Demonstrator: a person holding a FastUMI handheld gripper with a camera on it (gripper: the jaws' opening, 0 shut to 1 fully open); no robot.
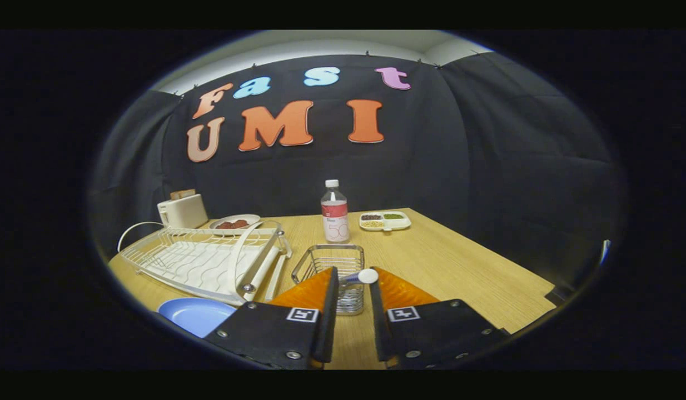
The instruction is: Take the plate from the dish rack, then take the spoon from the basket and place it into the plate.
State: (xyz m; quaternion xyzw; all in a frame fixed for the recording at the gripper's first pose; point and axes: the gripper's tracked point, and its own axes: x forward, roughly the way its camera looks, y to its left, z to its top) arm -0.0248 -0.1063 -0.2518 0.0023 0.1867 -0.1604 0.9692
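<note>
My gripper is shut on the spoon, a small one with a blue stem and a white rounded end, held crosswise between the fingertips. Right behind and below the tips stands the wire basket on the wooden table. The blue plate lies flat on the table, left of my left finger and just in front of the white dish rack. The rack looks bare of dishes.
A clear bottle with a red label stands beyond the basket. Farther back are a white divided tray of food, a plate of red food and a white toaster. The table's right edge runs off diagonally.
</note>
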